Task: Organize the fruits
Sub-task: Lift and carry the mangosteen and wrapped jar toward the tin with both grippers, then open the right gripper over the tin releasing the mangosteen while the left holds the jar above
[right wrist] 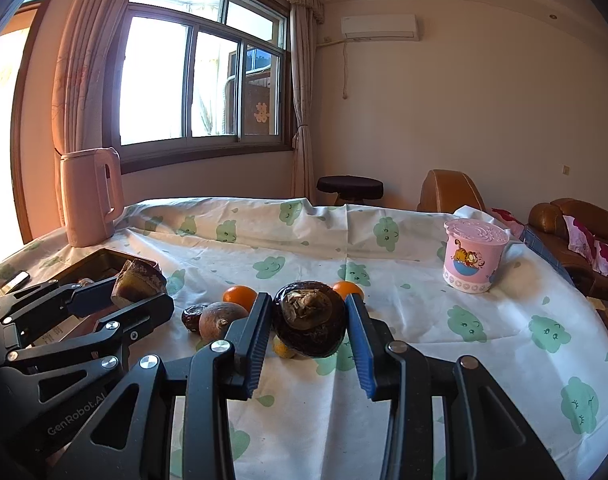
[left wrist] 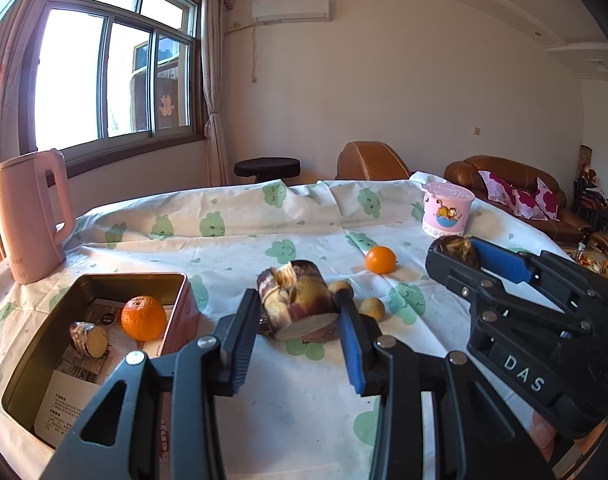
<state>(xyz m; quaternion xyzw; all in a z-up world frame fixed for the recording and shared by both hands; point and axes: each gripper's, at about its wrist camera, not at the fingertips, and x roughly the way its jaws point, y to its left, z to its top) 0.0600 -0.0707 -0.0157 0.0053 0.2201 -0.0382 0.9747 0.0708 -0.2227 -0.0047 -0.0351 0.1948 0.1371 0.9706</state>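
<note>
Left gripper (left wrist: 299, 316): clamping a cut, purple-skinned fruit chunk (left wrist: 297, 304), holding it above the cloth.
Right gripper (right wrist: 308, 320): pinching a dark round fruit (right wrist: 310, 318) between its pads, lifting it clear of the table.
Tin box (left wrist: 179, 280): sitting left of the left gripper, containing a mandarin (left wrist: 143, 317) and a cut piece (left wrist: 89, 339).
Tablecloth (left wrist: 231, 248): carrying a small orange (left wrist: 380, 259) and two brownish fruits (left wrist: 372, 308) beyond the grippers.

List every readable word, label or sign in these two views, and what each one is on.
"DAS": on the body of the right tongs, seen in the left wrist view.
"GenRobot.AI": on the body of the left tongs, seen in the right wrist view.
Printed paper lining the metal tin: too small to read.
Mark on the pink kettle: blurred.
Window decal: a paper-cut sign, not legible.
</note>
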